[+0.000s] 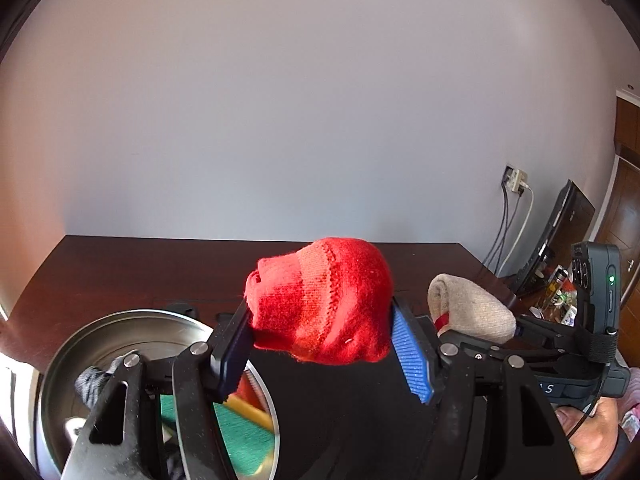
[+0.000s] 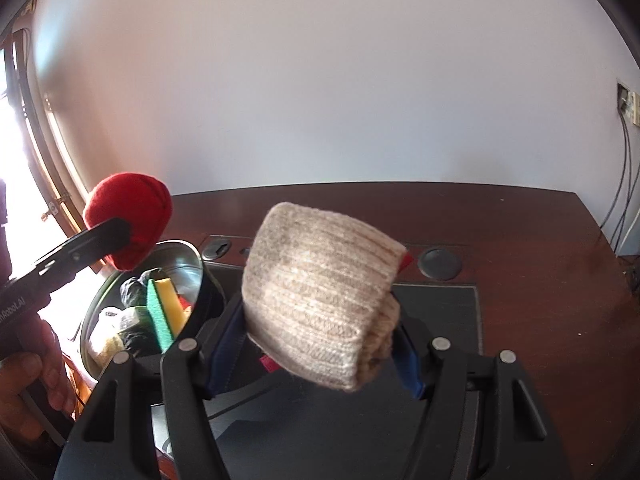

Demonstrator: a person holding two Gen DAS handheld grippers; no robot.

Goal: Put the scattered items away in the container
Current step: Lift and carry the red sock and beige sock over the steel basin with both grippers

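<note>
Both grippers are loaded and up off the desk [image 2: 520, 248]. The left gripper [image 1: 320, 340] pinches a red sock [image 1: 324, 300], balled up and squeezed between its blue-padded fingers [image 1: 412, 356], held above the desk surface. From the right wrist view that same red bundle sits high over the near rim of the bowl [image 2: 192, 256], at the left of the desk beside the bright window [image 2: 24, 184]. The right gripper [image 2: 320, 344] clamps a beige sock [image 2: 320, 292], a ribbed knit roll bulging out above and in front of its fingers, with a sliver of red showing at its right edge, possibly a tag or a second layer, hard to tell. That beige roll hangs over the dark mat [image 2: 440, 320] in the middle of the desk, to the right of the bowl. Inside the metal bowl there is a sponge [image 2: 164, 304] standing on edge, green and yellow, plus something black [image 2: 134, 288] and crumpled and a pale lump [image 2: 104, 336] nearer the front. In the left wrist view the two socks ride side by side, close but apart, the beige one to the right. A monitor [image 1: 560, 232] stands at the far right, with cables [image 1: 508, 232] running down the wall.
</note>
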